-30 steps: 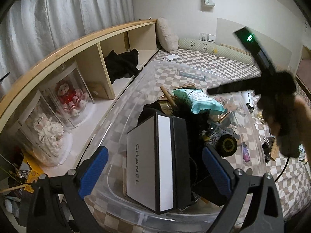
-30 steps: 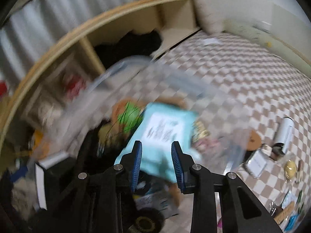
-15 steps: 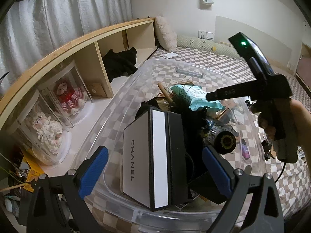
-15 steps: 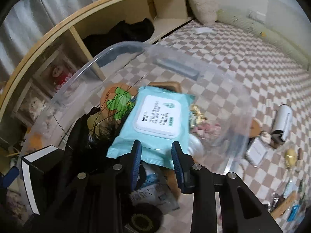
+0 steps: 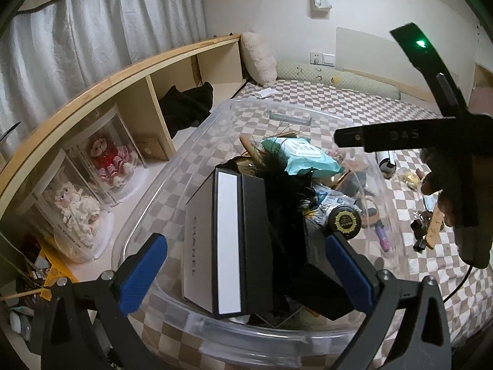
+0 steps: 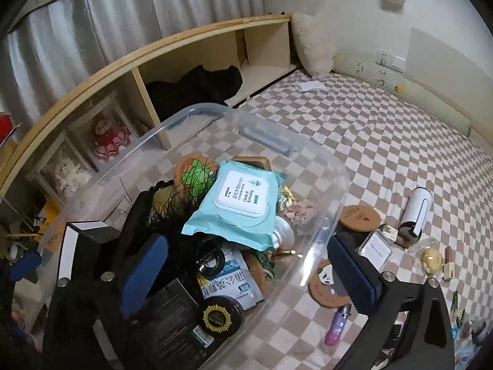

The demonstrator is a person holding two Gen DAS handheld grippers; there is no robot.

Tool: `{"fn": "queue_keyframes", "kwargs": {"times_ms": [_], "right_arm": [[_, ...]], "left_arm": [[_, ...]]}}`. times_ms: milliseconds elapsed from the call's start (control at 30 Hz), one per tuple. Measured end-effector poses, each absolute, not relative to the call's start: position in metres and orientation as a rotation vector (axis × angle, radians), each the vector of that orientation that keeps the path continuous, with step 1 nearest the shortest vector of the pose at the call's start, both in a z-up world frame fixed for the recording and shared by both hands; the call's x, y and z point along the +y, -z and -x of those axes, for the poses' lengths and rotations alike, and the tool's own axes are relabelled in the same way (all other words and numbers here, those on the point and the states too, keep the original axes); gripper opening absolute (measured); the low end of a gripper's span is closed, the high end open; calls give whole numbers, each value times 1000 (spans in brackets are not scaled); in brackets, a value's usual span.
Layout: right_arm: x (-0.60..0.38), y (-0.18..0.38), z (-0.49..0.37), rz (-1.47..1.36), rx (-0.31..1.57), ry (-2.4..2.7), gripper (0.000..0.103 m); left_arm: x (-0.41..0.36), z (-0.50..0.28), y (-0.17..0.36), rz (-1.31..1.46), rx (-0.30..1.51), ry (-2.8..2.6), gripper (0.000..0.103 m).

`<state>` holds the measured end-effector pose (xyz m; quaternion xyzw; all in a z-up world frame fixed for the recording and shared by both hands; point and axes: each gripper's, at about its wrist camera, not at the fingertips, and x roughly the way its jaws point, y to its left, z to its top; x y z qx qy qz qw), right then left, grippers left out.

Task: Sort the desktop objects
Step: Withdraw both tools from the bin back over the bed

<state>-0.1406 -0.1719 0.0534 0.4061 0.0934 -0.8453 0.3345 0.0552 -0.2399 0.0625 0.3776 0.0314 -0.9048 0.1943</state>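
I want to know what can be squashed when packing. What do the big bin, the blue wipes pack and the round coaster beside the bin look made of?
Bin: clear, glossy hard plastic; the checkered sheet shows through. Wipes pack: soft plastic film with a stiff white lid; its edges crumple. Coaster: probably matte wood or cork, judging by its brown colour.

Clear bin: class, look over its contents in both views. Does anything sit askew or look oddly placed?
Yes. The wipes pack lies tilted on top of the heap in the clear bin, one end propped up, not flat. The black-and-white box stands on edge, leaning against black feathers. The rest is loosely jumbled.
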Motion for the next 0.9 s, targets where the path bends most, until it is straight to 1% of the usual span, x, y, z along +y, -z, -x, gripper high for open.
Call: {"fn": "queue_keyframes", "kwargs": {"times_ms": [467, 633, 900], "right_arm": [[-102, -67, 123, -1021, 226, 2247, 103], [-76, -65, 121, -1025, 223, 2276, 103], [-29, -59, 117, -1039, 168, 2310, 103]], "left_arm": [[-211, -59, -74, -1041, 77, 2561, 103], [-200, -58, -76, -1036, 65, 2573, 103], [-179, -54, -76, -1029, 31, 2593, 103]]}}
